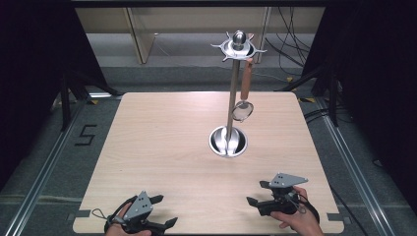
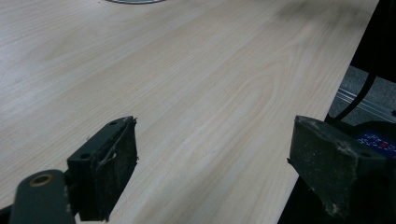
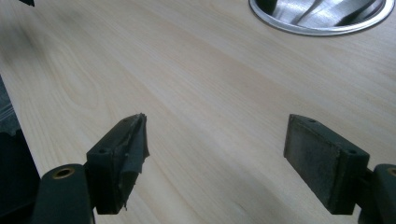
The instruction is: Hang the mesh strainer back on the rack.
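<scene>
Ladle (image 1: 244, 96): hangs from a hook on the rack's top ring, wooden handle up, steel bowl down, just beside the pole on its right in the high view; it hangs clear of the table, above the base.
Ladle handle (image 1: 247, 78): reddish-brown wood, close to upright, its top at the ring.
Ladle bowl (image 1: 243, 110): shiny, facing the camera, a little above the base dish.
Rack (image 1: 232, 93): a steel pole standing upright on the table, right of centre and toward the far half.
Rack top (image 1: 238, 46): a round ring with short hooks sticking out all round and a ball knob in the middle.
Rack base (image 1: 228, 141): a round steel dish around the foot of the pole; its rim shows at the top edge of the left gripper view (image 2: 135, 1) and at the top right of the right gripper view (image 3: 322, 16).
Table (image 1: 162, 147): pale wood grain, square with rounded corners.
Left gripper (image 1: 160, 211): near the front left edge of the table, held in a hand, well apart from the rack; jaws spread wide with bare tabletop between them (image 2: 212, 163).
Right gripper (image 1: 258, 192): near the front right edge, held in a hand, pointing left across the table; jaws spread wide, nothing between them but wood (image 3: 215, 158).
Gap between grippers: wide, with bare table between; the rack base lies farther back, nearer the right one.
Floor (image 1: 59, 137): grey, with metal rails either side of the table.
</scene>
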Tool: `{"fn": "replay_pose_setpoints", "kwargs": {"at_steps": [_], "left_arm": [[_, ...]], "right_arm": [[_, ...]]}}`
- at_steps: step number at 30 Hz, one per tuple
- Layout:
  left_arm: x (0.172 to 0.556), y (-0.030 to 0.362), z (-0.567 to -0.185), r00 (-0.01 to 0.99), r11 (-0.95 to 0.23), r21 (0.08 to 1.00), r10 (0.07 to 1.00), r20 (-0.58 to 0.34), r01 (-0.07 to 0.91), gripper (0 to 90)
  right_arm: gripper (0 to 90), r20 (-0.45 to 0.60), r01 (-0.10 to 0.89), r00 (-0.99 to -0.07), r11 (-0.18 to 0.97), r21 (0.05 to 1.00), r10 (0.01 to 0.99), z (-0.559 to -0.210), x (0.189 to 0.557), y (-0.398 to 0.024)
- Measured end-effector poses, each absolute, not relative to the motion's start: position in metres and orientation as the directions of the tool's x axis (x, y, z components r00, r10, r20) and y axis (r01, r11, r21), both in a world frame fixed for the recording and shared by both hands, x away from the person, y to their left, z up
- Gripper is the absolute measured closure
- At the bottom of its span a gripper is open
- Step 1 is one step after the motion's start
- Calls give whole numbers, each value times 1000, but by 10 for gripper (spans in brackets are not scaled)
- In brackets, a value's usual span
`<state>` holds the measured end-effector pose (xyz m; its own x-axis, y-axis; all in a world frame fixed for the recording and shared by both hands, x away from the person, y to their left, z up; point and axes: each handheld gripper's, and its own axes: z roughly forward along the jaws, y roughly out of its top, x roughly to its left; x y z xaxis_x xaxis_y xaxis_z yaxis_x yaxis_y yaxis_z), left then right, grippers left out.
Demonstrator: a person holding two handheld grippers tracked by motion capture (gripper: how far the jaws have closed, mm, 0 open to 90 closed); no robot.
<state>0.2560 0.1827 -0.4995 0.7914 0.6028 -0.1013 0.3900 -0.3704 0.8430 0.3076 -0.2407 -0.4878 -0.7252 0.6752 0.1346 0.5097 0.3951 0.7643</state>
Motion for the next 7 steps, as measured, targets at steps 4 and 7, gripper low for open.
{"fn": "replay_pose_setpoints", "kwargs": {"at_steps": [4, 7], "left_arm": [[256, 183, -500, 794, -373, 846, 600, -93, 381, 147], [256, 183, -500, 792, -367, 847, 603, -98, 384, 147]], "right_arm": [[229, 141, 513, -721, 386, 767, 679, -487, 307, -242], [230, 150, 521, -721, 386, 761, 677, -487, 308, -242]]}}
